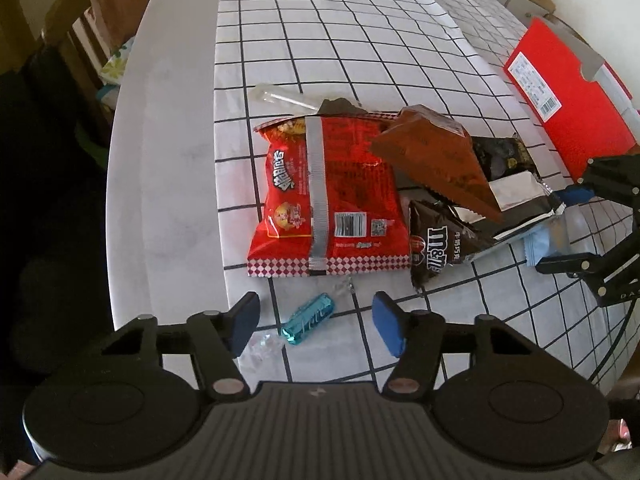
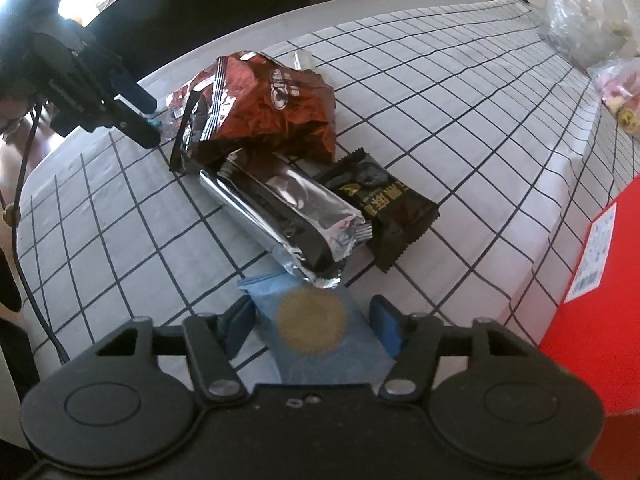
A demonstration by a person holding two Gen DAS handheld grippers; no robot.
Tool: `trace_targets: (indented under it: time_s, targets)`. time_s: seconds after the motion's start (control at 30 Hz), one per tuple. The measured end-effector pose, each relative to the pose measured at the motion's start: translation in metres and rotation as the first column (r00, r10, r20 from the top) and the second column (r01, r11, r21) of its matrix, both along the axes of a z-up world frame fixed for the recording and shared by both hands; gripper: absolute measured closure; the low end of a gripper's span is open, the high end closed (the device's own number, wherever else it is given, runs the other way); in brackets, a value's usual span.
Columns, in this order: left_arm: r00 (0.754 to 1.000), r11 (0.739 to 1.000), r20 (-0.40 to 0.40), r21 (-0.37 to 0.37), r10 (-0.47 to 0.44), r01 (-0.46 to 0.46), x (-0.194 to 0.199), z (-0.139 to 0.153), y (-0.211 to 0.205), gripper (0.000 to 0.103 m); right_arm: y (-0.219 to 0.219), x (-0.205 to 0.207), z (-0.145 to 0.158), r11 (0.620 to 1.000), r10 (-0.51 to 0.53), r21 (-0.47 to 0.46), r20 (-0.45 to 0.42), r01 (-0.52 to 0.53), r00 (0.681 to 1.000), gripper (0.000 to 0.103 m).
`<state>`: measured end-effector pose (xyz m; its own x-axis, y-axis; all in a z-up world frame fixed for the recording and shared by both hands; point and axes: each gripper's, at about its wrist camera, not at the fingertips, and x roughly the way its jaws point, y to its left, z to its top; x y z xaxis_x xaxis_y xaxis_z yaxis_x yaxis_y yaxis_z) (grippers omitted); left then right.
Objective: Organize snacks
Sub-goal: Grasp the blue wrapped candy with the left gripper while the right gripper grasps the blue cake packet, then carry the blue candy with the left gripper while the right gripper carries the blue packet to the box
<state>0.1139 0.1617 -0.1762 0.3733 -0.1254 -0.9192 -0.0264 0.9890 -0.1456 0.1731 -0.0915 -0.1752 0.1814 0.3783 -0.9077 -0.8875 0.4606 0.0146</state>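
Teal candy point(image 1: 307, 320) on checked tablecloth point(image 1: 360, 40), sitting between left gripper point(image 1: 316, 326) fingers, pads apart, not touching. Blue cookie packet point(image 2: 316, 332) between right gripper point(image 2: 314, 328) fingers; grip unclear. Red chip bag point(image 1: 324, 196), M&M's pouch point(image 1: 436, 248) just beyond.

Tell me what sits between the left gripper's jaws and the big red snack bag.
In the left wrist view, only bare checked tablecloth separates the left gripper from the red snack bag; a teal wrapped candy lies between the jaws.

Both tongs, the left tongs point(image 1: 316, 326) and the right tongs point(image 2: 312, 322), are matte black with round hinge housings, silver screws and blue finger pads point(image 1: 387, 322).
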Motion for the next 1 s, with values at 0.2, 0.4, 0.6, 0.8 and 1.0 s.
trace_targets:
  time_s: [0.2,0.4,0.6,0.8,1.0]
  targets:
    - [1.000,0.999,0.000,0.029,-0.030,0.030,-0.003,0.002,-0.009,0.061,-0.002,-0.016,0.000,0.998,-0.066,0.005,0.018,0.066,0.998,0.052]
    - [1.000,0.998,0.012,0.062,-0.021,0.020,-0.012,0.002,-0.018,0.077,-0.003,-0.030,0.001,0.987,-0.158,0.015,0.010,0.158,0.987,0.055]
    - [0.998,0.996,0.031,0.077,0.052,-0.055,-0.022,0.001,-0.025,0.090,-0.011,-0.047,0.004,0.952,-0.305,0.023,0.016,0.305,0.952,0.056]
    - [0.992,0.992,0.025,0.023,0.124,-0.124,-0.026,0.002,-0.023,0.091,-0.028,-0.058,0.013,0.912,-0.408,0.057,0.007,0.407,0.913,0.057]
    - [0.986,0.985,0.015,-0.031,0.169,-0.168,-0.032,0.009,-0.026,0.091,-0.045,-0.064,0.035,0.877,-0.470,0.111,0.009,0.467,0.882,0.057]
